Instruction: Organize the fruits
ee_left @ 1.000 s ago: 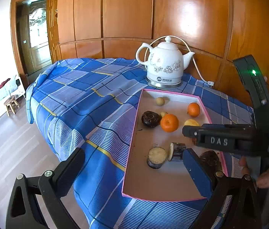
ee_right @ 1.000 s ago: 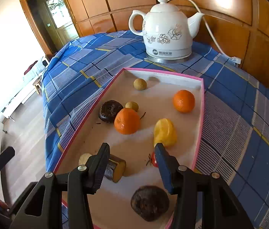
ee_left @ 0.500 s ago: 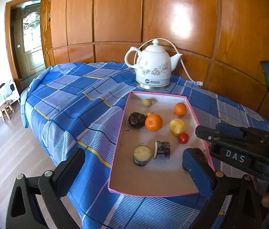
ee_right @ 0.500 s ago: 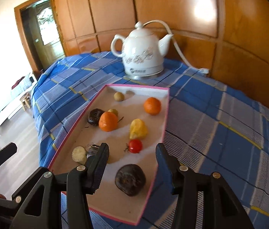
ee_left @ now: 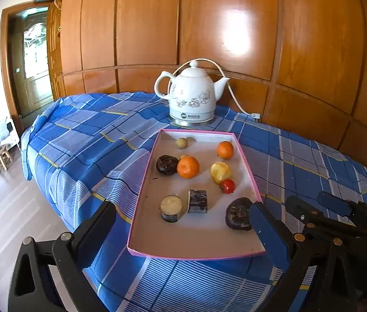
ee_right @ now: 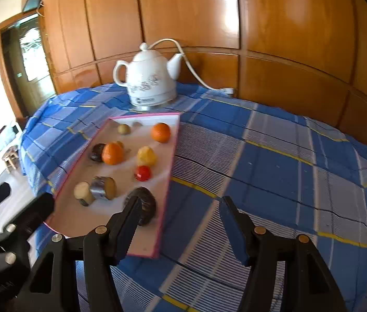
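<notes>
A pink-rimmed tray [ee_left: 147, 176] [ee_right: 173, 153] lies on the blue checked tablecloth. It holds two oranges [ee_left: 188, 167] [ee_left: 225, 150], a yellow fruit [ee_left: 220, 171], a small red fruit [ee_left: 227, 186], two dark round fruits [ee_left: 167, 164] [ee_left: 238, 213], two cut cane pieces [ee_left: 171, 208] [ee_left: 197, 201] and a small tan fruit [ee_left: 182, 143]. My left gripper [ee_left: 183, 231] is open and empty, back from the tray's near edge. My right gripper [ee_right: 181, 223] is open and empty, over the tray's near right corner; it also shows at the right of the left wrist view [ee_left: 334, 215].
A white ceramic kettle [ee_left: 192, 96] [ee_right: 149, 83] with a cord stands behind the tray against the wooden wall panels. The tablecloth's [ee_right: 274, 171] left edge drops to the floor, where a small stool [ee_left: 1, 156] stands. A doorway is at far left.
Both grippers have pulled back and up from the tray, so it looks smaller. The right gripper has swung right, from over the fruits to the tray's near right corner. Both stay open and empty.
</notes>
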